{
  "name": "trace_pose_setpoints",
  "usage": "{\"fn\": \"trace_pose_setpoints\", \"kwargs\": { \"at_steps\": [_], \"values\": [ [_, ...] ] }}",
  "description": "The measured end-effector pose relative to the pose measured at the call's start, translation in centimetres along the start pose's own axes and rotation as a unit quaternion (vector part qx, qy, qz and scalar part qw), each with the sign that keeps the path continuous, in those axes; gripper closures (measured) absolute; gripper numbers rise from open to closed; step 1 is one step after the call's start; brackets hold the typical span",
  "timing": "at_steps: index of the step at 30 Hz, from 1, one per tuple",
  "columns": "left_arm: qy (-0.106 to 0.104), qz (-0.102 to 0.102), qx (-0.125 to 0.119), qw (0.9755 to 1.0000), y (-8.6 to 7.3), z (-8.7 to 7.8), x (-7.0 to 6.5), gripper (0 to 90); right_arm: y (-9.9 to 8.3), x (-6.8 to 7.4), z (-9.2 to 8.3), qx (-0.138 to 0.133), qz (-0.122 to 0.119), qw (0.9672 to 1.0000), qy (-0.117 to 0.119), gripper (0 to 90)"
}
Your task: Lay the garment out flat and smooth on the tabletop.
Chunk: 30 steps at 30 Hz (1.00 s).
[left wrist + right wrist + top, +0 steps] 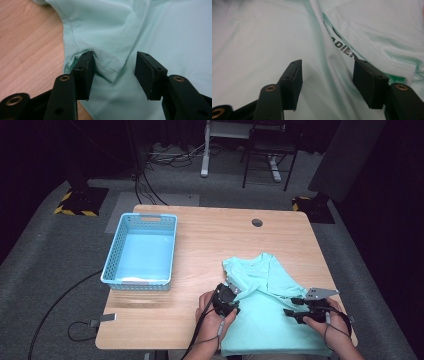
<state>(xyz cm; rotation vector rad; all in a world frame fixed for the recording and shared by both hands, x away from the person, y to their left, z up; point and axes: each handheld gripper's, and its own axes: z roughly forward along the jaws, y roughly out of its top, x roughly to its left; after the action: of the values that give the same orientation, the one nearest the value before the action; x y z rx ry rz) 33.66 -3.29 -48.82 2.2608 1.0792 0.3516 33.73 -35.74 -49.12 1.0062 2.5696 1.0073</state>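
Observation:
A mint-green T-shirt [265,320] lies spread on the wooden table [210,235] at its front right. My left gripper [238,294] is at the shirt's left edge, by a folded-in sleeve. In the left gripper view its jaws [115,62] stand open, with the sleeve's stitched hem corner [107,68] lying loose between them on the shirt [162,30]. My right gripper [291,308] rests over the shirt's right part. Its jaws [328,67] are open above a long crease in the cloth [262,37], close to black printed letters [344,50].
A light blue plastic basket [112,265] stands at the table's left side. A round cable hole [257,222] sits near the far edge. Bare wood [25,50] shows left of the shirt. Chair and desk legs stand on the grey floor beyond the table.

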Motion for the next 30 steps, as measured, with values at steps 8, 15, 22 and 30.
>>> {"fn": "trace_pose_setpoints", "kwargs": {
  "at_steps": [8, 15, 22, 30],
  "values": [
    [-0.008, -0.019, 0.016, 0.9997, -2.2, -2.2, 0.0, 56.8, 0.8, -0.3, -0.4, -0.042, -0.011, 0.999, 0.015, 39.2],
    [0.01, -0.025, 0.011, 0.9996, -2.9, -3.1, -0.2, 52.6, 1.4, -1.1, 1.7, -0.035, -0.016, 0.9992, 0.008, 34.7],
    [0.014, -0.016, -0.03, 0.9993, -1.5, -3.2, -0.6, 43.3, 0.7, -0.9, 1.7, -0.038, -0.002, 0.9987, -0.035, 36.9],
    [0.006, 0.009, -0.036, 0.9993, 0.5, -1.6, -1.7, 42.2, 0.4, -1.5, 0.7, -0.015, 0.021, 0.9973, -0.068, 32.1]
  ]
}}
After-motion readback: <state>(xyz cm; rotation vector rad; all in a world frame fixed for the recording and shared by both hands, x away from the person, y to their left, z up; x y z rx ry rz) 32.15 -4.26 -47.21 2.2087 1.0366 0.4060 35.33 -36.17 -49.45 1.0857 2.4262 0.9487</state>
